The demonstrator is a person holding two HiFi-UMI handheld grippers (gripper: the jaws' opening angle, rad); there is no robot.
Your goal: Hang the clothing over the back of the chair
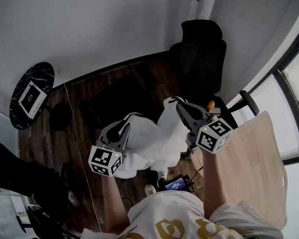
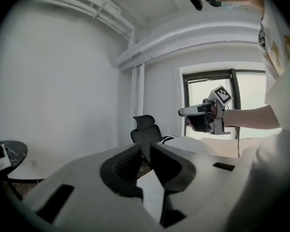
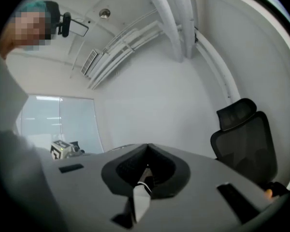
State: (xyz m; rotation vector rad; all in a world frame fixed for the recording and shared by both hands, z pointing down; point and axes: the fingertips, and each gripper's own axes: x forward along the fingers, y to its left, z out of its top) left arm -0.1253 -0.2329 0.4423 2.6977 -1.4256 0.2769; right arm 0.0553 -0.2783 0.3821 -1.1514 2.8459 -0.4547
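I hold a white piece of clothing (image 1: pixel 152 143) up between both grippers, in front of my chest. In the head view my left gripper (image 1: pixel 128 123) pinches its left part and my right gripper (image 1: pixel 175 103) pinches its right part. The left gripper view shows the jaws nearly together on white cloth (image 2: pixel 152 192); the left gripper (image 2: pixel 146 151) is shut on it. In the right gripper view the right gripper (image 3: pixel 146 151) is shut, with a strip of white cloth (image 3: pixel 140 199) hanging from its pads. The black mesh office chair (image 1: pixel 202 59) stands beyond the garment, apart from it; it also shows as the chair (image 2: pixel 145 128) and chair (image 3: pixel 244 139).
A round black marble side table (image 1: pixel 32 93) with a white card stands far left. A beige desk top (image 1: pixel 261 153) lies at the right by the window (image 1: pixel 294 83). A second black chair (image 1: pixel 15 173) is at lower left. A dark mat (image 1: pixel 119 101) covers the wooden floor.
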